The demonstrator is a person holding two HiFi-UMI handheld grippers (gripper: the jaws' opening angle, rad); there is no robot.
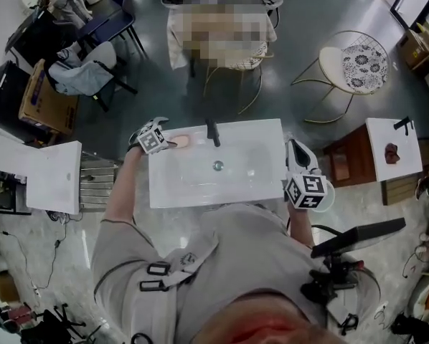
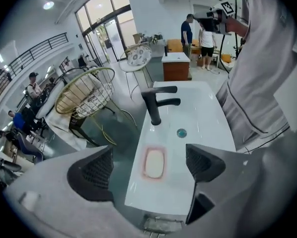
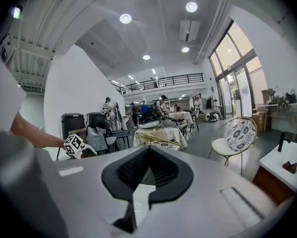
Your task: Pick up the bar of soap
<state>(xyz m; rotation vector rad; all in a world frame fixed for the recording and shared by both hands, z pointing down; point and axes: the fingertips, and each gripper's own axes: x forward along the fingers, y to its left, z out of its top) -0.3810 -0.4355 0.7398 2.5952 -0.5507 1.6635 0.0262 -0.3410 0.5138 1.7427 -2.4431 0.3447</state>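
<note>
The pink bar of soap lies on the back left ledge of the white sink, left of the black faucet. My left gripper hovers right at it, open. In the left gripper view the soap shows between and beyond the two dark pads, not touched by them; my left gripper holds nothing. My right gripper sits off the sink's right edge. In the right gripper view its jaws are shut and empty, with the left gripper's marker cube far off.
The drain lies past the faucet. Wire chairs stand beyond the sink. A wooden stand with a small white basin is to the right and a white slab to the left. People stand in the background.
</note>
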